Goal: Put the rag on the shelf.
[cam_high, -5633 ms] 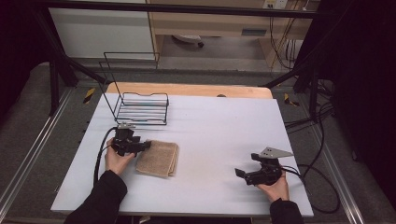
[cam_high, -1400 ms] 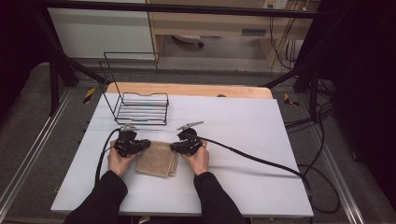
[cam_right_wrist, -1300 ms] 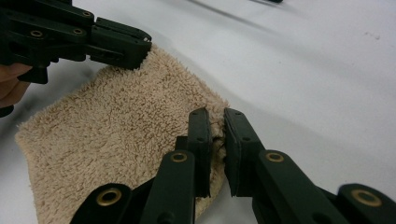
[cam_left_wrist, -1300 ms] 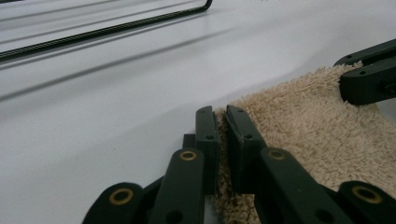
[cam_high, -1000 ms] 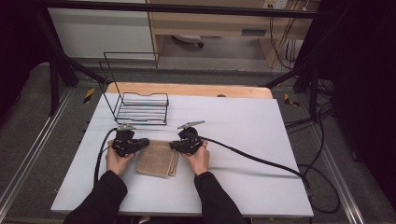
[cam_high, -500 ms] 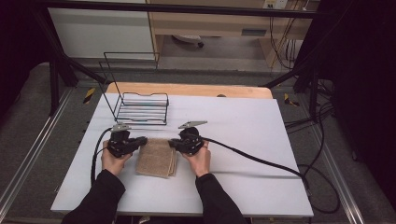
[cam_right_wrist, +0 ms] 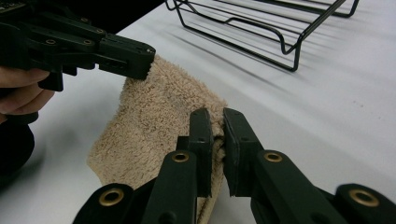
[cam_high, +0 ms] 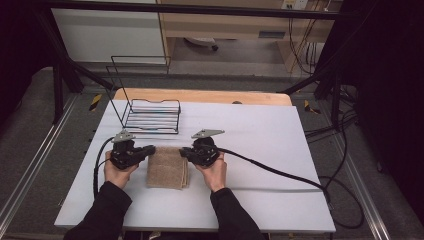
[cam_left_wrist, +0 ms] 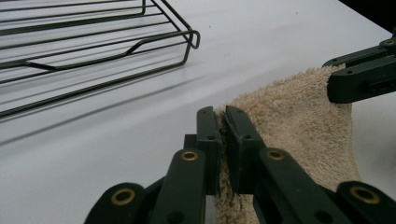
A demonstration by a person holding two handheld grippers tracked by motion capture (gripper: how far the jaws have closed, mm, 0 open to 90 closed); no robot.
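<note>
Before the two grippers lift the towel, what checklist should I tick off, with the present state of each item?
1. Left gripper pinching the towel edge: ok.
2. Right gripper pinching the opposite edge: ok.
3. Both grips on the far corners: ok, judging by the high view.
4. Wire rack apart from the towel: ok.
5. Cable off the towel: ok.
6. How many folded layers each grip holds: cannot tell.

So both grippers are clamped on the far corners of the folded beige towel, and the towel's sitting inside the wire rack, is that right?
Not quite. The left gripper and right gripper are each shut on a far corner of the towel, but the towel isn't in the wire rack. The high view shows it lying on the white table, in front of the rack.
</note>
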